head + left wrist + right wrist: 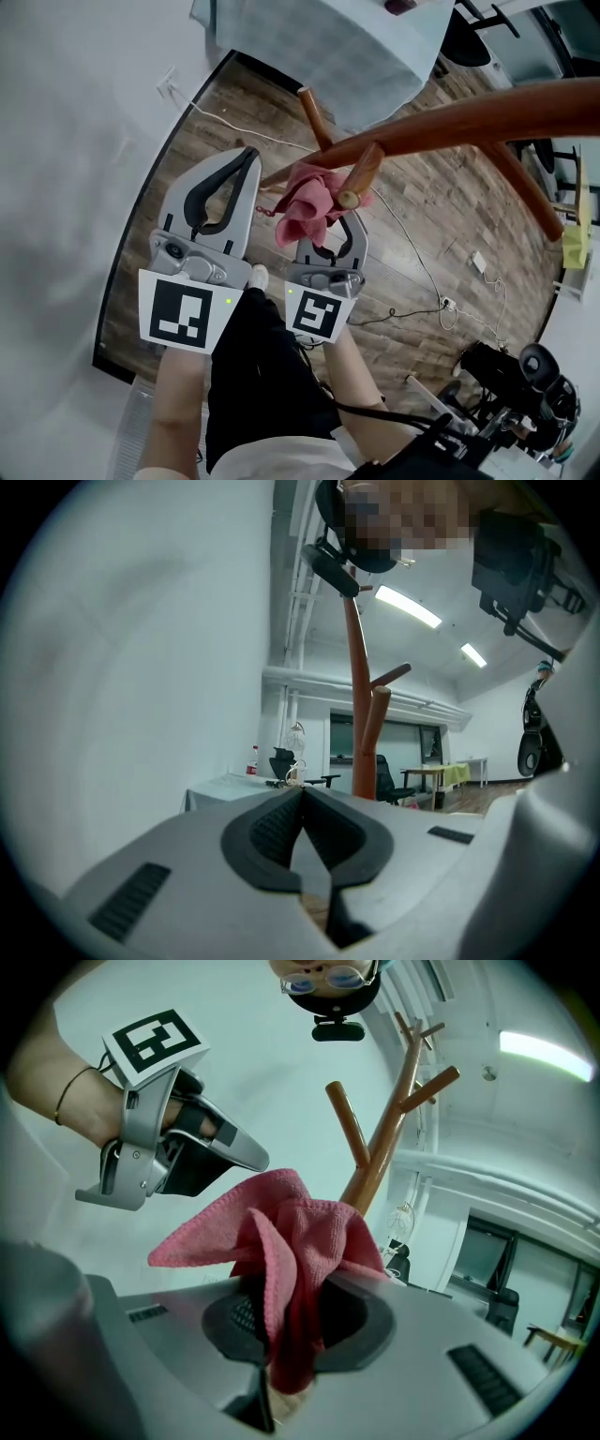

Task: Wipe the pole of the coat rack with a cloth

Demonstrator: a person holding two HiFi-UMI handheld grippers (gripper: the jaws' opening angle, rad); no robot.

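Coat rack pole [450,117], stiff smooth wood, running from 3 o'clock to the centre of the head view; left gripper [247,155] at 9 o'clock, jaws pressed together, empty; right gripper [281,1335] pinching the cloth [291,1232], pink, soft and light, probably best gripped bunched, just beside the pole.

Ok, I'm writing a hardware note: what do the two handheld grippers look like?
Both the left gripper and right gripper are light grey plastic, with black ribbed pads lining the jaws. Each carries a white cube with black square markers. Forearms are unsleeved; a thin bracelet circles the left wrist.
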